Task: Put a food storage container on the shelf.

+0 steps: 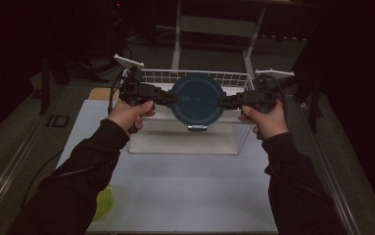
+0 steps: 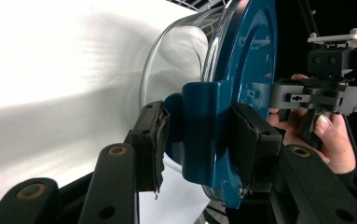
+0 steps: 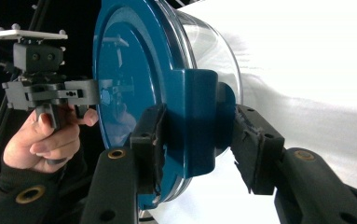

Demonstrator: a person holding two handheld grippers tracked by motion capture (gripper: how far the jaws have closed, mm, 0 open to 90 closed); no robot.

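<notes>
Dark surroundings ring a white table (image 1: pixel 185 196), with a white wire basket (image 1: pixel 241 78) at its far middle and a pale frame standing behind it. A yellow-green object (image 1: pixel 104 201) lies at the table's 7 o'clock corner, partly under your left sleeve; its kind cannot be told.

You hold a round glass container with a blue lid (image 1: pixel 197 99) above the basket, between the 2 grippers. Its lid faces the high camera and its clear bowl points toward the table.

Your left gripper (image 1: pixel 168 96) meets it at 9 o'clock and your right gripper (image 1: pixel 226 102) at 3 o'clock. Both hands are equally near, and the line through the 2 latch tabs runs level from left to right.

In the left gripper view the pads clamp a blue latch tab (image 2: pixel 207 135) from either side, partway closed with the tab between them. In the right gripper view the jaws grip the opposite tab (image 3: pixel 199 123) the same way.

Judgement: the container hangs wholly on these 2 tab grips. The coming move depends on keeping both hands level and their spacing fixed. An uneven lift would tilt the glass or strain a latch.
</notes>
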